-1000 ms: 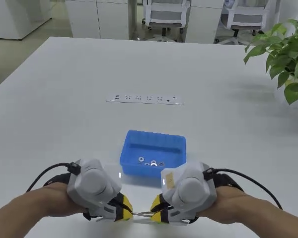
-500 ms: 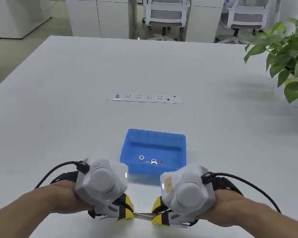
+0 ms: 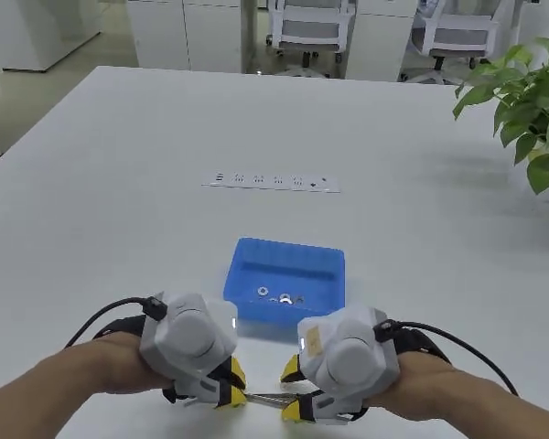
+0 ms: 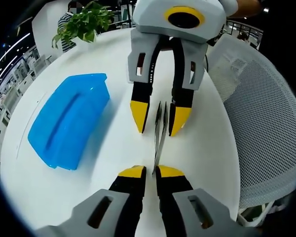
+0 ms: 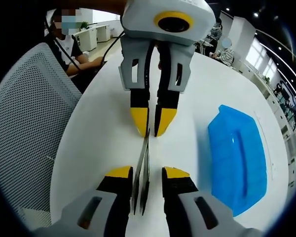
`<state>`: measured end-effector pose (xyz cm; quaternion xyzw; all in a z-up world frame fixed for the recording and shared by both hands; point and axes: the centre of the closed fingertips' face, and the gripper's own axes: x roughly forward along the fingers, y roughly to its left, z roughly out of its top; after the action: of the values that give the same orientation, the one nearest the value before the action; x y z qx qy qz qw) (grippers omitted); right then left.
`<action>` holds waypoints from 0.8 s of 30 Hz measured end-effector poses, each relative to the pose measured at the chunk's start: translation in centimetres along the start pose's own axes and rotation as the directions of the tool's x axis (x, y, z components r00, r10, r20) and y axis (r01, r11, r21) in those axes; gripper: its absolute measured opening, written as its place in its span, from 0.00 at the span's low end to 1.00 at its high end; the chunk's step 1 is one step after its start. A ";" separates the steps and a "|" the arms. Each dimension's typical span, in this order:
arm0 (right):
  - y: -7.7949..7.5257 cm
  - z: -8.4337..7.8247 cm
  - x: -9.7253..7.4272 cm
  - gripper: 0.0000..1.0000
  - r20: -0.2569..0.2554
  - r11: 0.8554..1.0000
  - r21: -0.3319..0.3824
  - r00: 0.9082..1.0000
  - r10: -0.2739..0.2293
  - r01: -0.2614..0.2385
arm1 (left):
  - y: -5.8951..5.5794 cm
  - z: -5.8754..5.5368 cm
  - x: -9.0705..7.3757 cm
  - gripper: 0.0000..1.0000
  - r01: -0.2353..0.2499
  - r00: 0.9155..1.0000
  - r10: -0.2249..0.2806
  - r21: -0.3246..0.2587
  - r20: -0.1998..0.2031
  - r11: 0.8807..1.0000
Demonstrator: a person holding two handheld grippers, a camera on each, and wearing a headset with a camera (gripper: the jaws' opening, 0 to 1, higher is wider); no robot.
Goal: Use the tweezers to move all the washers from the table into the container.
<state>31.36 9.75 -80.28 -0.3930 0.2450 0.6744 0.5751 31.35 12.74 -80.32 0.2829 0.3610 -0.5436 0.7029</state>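
A wide, smooth white counter (image 3: 119, 183) stretches to its far edge under even light, with only soft shadows on it. Toward the middle lies a thin pale strip with small dark marks (image 3: 270, 181). Past the far edge, two white-framed office chairs (image 3: 309, 23) stand on a pale glossy floor (image 3: 37, 91) in front of low white cabinets (image 3: 183, 32). A green leafy plant (image 3: 531, 101) reaches in over the counter's right edge. In the gripper views, a grey mesh chair back (image 4: 266, 123) stands just beside the counter's near edge.
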 end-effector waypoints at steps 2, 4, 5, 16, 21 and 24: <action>0.0 0.1 -0.2 0.27 0.005 1.000 0.005 1.000 -0.006 0.006 | 0.1 -0.3 -0.2 0.16 -0.010 1.000 0.010 -0.004 -0.003 1.000; -0.2 0.2 -0.4 0.29 0.015 1.000 0.012 1.000 -0.018 0.017 | 0.3 -0.5 -0.5 0.18 -0.019 1.000 0.019 -0.012 -0.003 1.000; -0.4 0.2 -0.6 0.30 0.020 0.999 0.019 0.999 -0.028 0.028 | 0.4 -0.7 -0.6 0.19 -0.023 1.000 0.023 -0.019 -0.004 1.000; -2.5 0.8 -3.7 0.46 0.113 0.973 0.182 0.980 -0.162 0.140 | 1.1 -0.5 -3.0 0.37 -0.085 0.990 0.103 -0.164 0.101 0.983; -3.5 0.9 -5.6 0.54 0.165 0.943 0.274 0.957 -0.238 0.188 | 1.7 0.2 -4.6 0.51 -0.113 0.973 0.156 -0.239 0.170 0.964; -3.9 0.7 -6.6 0.59 0.178 0.929 0.304 0.946 -0.272 0.210 | 2.0 0.8 -5.4 0.57 -0.127 0.961 0.186 -0.272 0.204 0.954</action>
<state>35.12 7.30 -74.09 -0.2586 0.2235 0.5955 0.7270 32.69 15.66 -75.40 0.1536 0.3215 -0.4635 0.8113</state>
